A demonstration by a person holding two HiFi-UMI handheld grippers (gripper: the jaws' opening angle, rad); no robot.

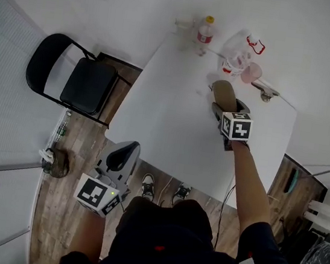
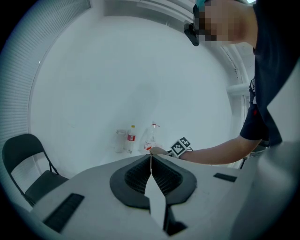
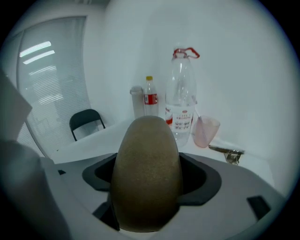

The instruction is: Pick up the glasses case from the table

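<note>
right tool (image 1: 224,111) is grasping the brown glasses case (image 3: 147,173) over the white counter (image 1: 168,110) | left tool (image 2: 150,159) is hanging clenched on nothing, off the counter's near edge

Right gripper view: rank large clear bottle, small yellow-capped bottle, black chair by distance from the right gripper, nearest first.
1. large clear bottle: just ahead, slightly right.
2. small yellow-capped bottle: behind it, to the left.
3. black chair: beyond the table, far left.

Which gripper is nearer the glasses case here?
Right. The right gripper is shut on the glasses case over the table; the left gripper, shut and empty, hangs off the table's near edge.
</note>
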